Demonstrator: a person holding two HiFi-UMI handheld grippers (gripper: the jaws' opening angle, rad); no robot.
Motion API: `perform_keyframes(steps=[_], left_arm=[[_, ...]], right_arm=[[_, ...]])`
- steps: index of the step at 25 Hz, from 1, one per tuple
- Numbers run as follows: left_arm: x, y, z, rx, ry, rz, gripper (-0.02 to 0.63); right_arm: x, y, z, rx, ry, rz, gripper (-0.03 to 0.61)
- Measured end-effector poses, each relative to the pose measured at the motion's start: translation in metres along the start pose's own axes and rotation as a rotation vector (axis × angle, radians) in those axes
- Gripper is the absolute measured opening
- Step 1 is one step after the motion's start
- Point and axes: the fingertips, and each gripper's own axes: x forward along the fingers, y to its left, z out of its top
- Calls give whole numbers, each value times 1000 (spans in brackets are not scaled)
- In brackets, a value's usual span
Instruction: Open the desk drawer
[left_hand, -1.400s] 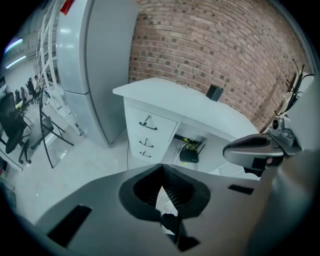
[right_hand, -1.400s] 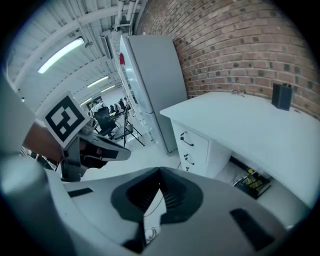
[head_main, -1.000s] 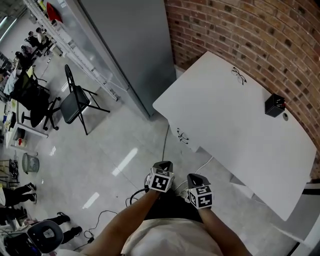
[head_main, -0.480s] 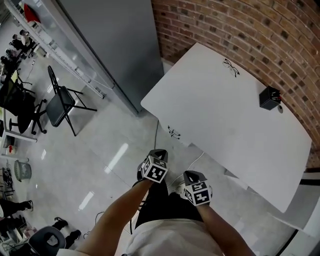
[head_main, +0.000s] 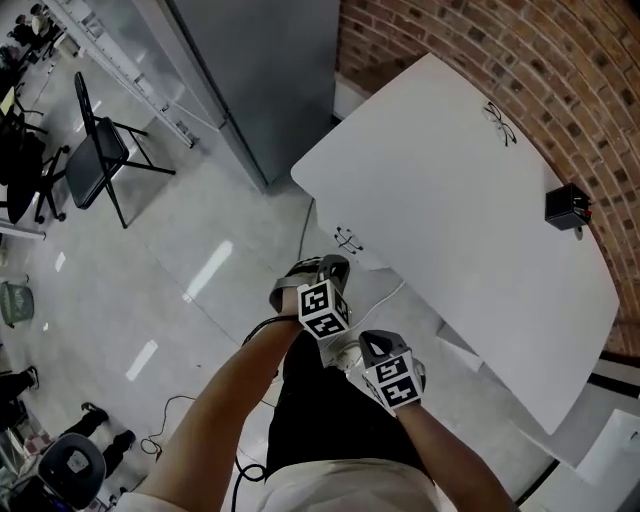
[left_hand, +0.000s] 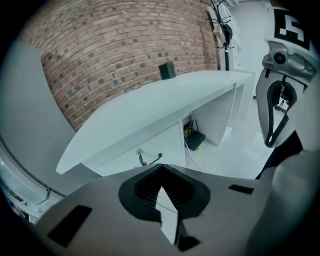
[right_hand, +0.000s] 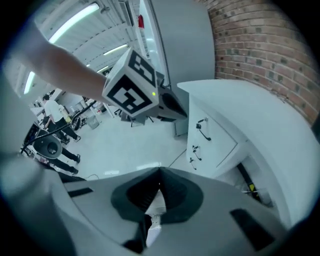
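Since a second ago: the left gripper (head_main: 330, 268) has moved closer to the front of the desk (head_main: 450, 200) and rolled, so its marker cube shows a different face. The right gripper (head_main: 368, 345) has shifted less and trails it, farther from the desk.

Desk: white top, standing against the brick wall (head_main: 520, 60). A small black box (head_main: 566, 207) sits on the desk near its wall-side edge.

Drawer (left_hand: 127, 152): under the desk top, at the end nearest the grey partition (head_main: 270, 70). Its front is flush with the desk front, i.e. closed. A dark handle (left_hand: 154, 159) is on the front, with a key (left_hand: 141, 159) hanging just beside it.

Left gripper (left_hand: 161, 187): jaws together, nothing between them. It points down toward the desk front, near the handle but apart from it.

Right gripper (right_hand: 159, 192): jaws together, nothing held. It is well short of the desk front; its own view shows the drawer front (right_hand: 210, 137) off to one side, with the left gripper's cube between it and the desk.

A folding chair (head_main: 95, 160) stands on the floor, well apart from the desk on the partition's far side.
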Motion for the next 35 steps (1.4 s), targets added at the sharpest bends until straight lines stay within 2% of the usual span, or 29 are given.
perform_keyframes(steps=[4, 10, 14, 18, 23, 27, 33, 35], left_arm=[[16, 4, -5, 46, -24, -32, 5], [41, 2, -12, 193, -31, -83, 6], [56, 3, -8, 332, -66, -21, 14], [75, -3, -4, 439, -76, 24, 72], [93, -1, -9, 498, -64, 66, 84], [108, 1, -11, 587, -74, 122, 89], [123, 2, -9, 636, -82, 169, 96], [122, 9, 0, 660, -85, 239, 100]], right_arm=[[23, 10, -2, -46, 51, 38, 15], [49, 13, -7, -81, 93, 61, 15], [58, 16, -11, -66, 91, 68, 15], [69, 21, -22, -54, 96, 95, 15], [85, 28, -34, -67, 111, 115, 15], [97, 29, -47, -84, 128, 119, 15], [105, 29, -62, -73, 127, 124, 15], [105, 29, -65, -77, 125, 127, 15]])
